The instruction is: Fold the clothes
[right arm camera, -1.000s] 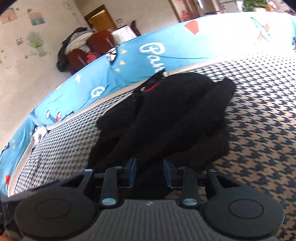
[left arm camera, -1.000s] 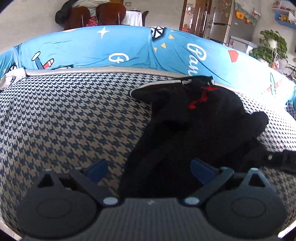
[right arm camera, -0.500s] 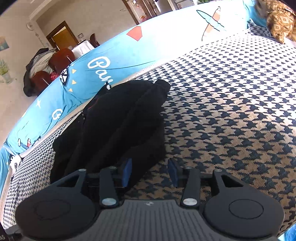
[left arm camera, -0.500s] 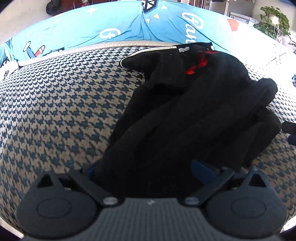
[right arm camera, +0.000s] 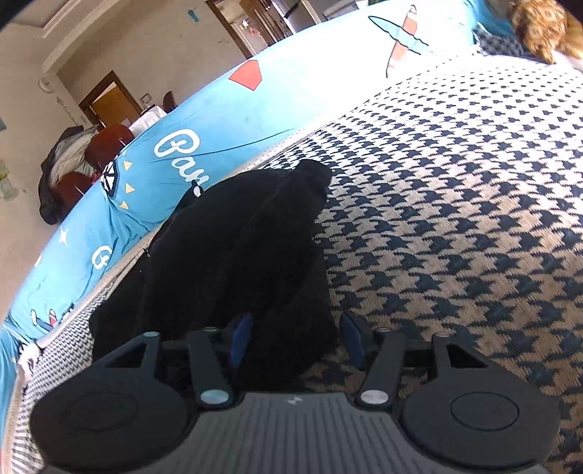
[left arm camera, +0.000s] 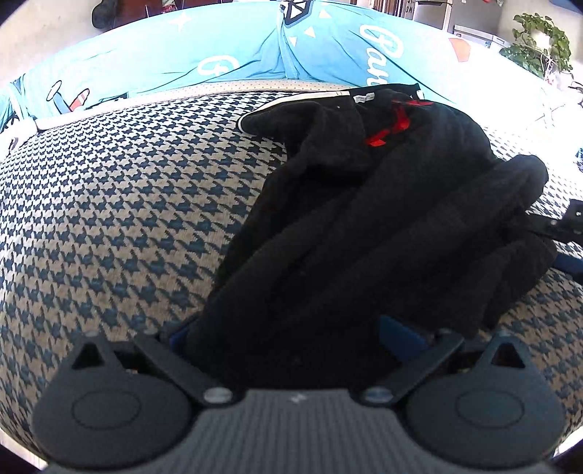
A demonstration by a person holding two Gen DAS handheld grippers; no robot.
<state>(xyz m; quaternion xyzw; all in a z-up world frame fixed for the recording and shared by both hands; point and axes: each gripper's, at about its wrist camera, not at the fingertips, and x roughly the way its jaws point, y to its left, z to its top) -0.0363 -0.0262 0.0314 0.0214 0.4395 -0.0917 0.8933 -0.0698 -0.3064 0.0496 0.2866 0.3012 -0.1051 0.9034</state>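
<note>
A crumpled black garment with a red trim and a white label lies on the houndstooth cover. My left gripper is wide open, its blue pads on either side of the garment's near edge. My right gripper sits low at the garment's right-hand corner. Its jaws are closing, the cloth lies between them, and a strip of cover still shows beside the right pad. The right gripper's finger pokes in at the far right of the left wrist view.
A blue printed sheet runs along the far edge of the houndstooth surface. Behind it stand chairs with a dark coat, a potted plant and doorways. A patterned cushion lies at the far right corner.
My left gripper sank toward the garment, whose near edge now lies between its fingers. My right gripper slid right and rolled, from over the garment's middle to its right-hand corner.
</note>
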